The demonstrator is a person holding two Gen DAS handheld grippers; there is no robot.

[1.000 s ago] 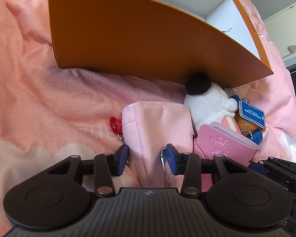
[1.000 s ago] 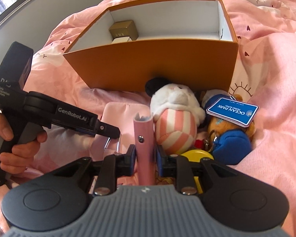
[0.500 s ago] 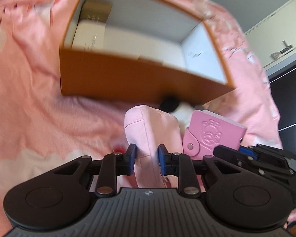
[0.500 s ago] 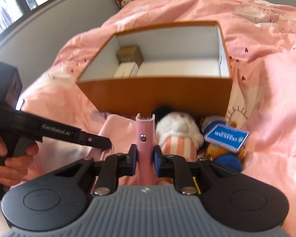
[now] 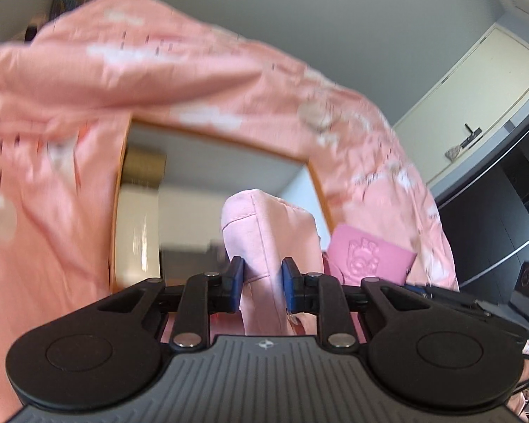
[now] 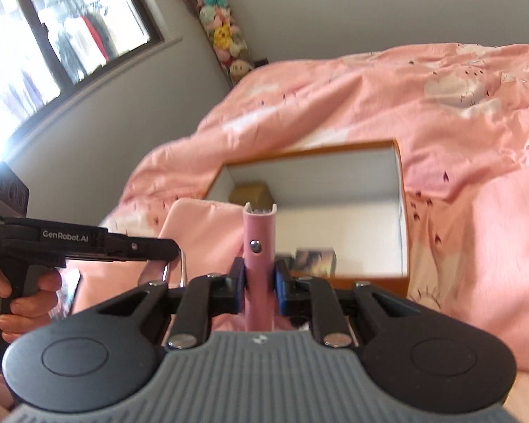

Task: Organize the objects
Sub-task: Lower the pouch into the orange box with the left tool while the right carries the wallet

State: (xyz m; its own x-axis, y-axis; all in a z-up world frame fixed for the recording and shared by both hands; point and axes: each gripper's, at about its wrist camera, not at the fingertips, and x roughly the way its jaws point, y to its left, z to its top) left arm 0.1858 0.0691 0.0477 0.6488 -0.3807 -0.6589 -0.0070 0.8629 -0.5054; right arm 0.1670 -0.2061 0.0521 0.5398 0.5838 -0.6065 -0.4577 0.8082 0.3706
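A: Where's the pink wallet (image 6: pixel 259 246)?
B: Pinched edge-on in the right gripper (image 6: pixel 259 282), its fingers narrow and pressed on both faces. Long axis runs away from the camera, snap end up, toward the orange box (image 6: pixel 402 211).
A: And the pink pouch (image 5: pixel 264 232)?
B: The left gripper (image 5: pixel 262 280) holds it, fingers closed on the fabric; it stands upright, rounded end toward the box.
A: Count?
B: One wallet, one pouch, one box on the pink bedding (image 6: pixel 458 123). Inside it, a gold carton (image 6: pixel 252 192), a cream one (image 5: pixel 137 232) and a blurred item I can't identify.
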